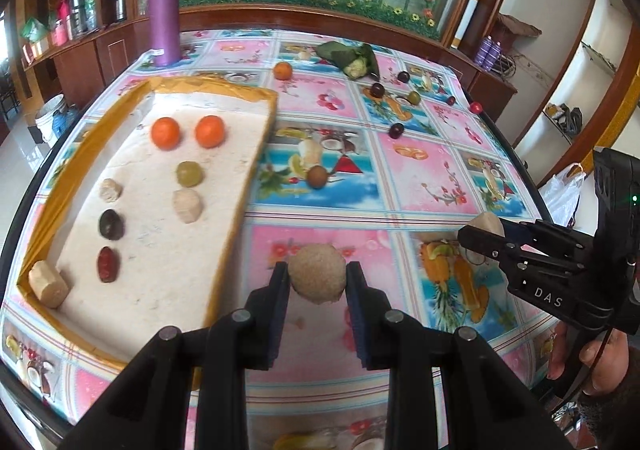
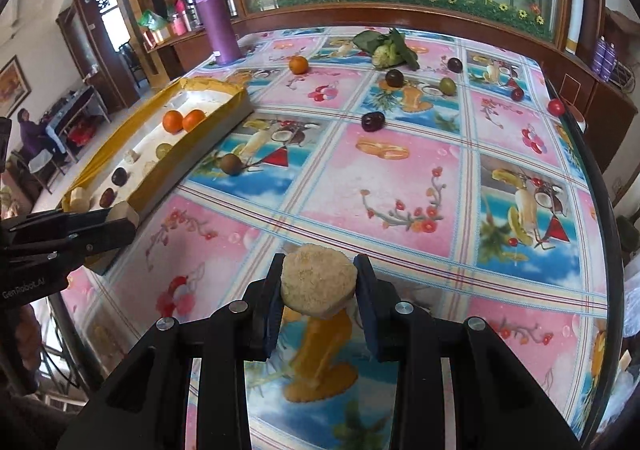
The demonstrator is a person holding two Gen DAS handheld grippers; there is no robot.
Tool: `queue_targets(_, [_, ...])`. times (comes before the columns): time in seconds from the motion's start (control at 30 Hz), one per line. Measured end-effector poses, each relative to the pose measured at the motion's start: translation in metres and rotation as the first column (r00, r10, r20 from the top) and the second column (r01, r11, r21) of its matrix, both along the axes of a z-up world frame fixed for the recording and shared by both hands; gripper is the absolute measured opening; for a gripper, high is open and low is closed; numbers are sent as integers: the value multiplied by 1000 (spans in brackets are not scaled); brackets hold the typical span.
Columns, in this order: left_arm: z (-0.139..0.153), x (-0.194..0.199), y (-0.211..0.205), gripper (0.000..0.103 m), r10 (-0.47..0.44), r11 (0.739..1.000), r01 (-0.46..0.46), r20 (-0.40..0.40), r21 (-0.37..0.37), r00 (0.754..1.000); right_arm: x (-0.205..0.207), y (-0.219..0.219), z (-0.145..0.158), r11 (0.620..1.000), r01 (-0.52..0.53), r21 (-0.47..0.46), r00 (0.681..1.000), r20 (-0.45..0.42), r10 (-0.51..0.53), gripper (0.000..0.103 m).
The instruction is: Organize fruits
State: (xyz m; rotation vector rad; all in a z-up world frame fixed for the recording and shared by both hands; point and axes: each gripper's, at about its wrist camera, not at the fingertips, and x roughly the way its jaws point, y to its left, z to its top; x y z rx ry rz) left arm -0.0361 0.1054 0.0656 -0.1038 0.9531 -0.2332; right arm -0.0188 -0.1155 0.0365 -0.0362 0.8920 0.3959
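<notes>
My left gripper (image 1: 317,280) is shut on a round tan fruit (image 1: 317,277), held just right of the tray's near edge. In the left wrist view my right gripper (image 1: 476,236) comes in from the right, shut on a beige chunk (image 1: 489,224). The right wrist view shows the right gripper (image 2: 319,282) shut on that flat beige chunk (image 2: 318,280) above the tablecloth. The yellow-rimmed white tray (image 1: 250,153) holds two oranges (image 1: 165,132), a green fruit (image 1: 189,173), dark fruits (image 1: 111,223) and beige pieces (image 1: 187,205). My left gripper's fingers (image 2: 100,234) show at the left of that view.
Loose on the patterned tablecloth lie an orange (image 1: 283,70), a brown fruit (image 1: 317,176), several dark plums (image 1: 396,129), a green fruit (image 1: 413,97), a red fruit (image 1: 475,107) and a leafy vegetable (image 1: 352,57). A purple flask (image 1: 162,13) stands at the back left.
</notes>
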Motion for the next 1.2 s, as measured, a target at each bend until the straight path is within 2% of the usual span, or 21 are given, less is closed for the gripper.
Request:
queue_targets(0.33, [5, -8, 55, 31, 111, 994, -111, 3, -19, 994, 7, 47, 4, 996, -85, 0, 996, -3, 85, 32])
queue_targets(0.77, [-2, -5, 129, 31, 262, 965, -262, -9, 0, 965, 36, 105, 21, 981, -192, -3, 981, 11, 192, 32])
queue_targets(0.97, [-7, 4, 140, 31, 271, 963, -271, -18, 16, 962, 60, 130, 24, 975, -222, 3, 975, 1, 222, 32])
queue_targets(1.2, [-20, 9, 131, 31, 245, 969, -246, -55, -14, 968, 87, 162, 22, 968, -250, 18, 968, -14, 250, 32])
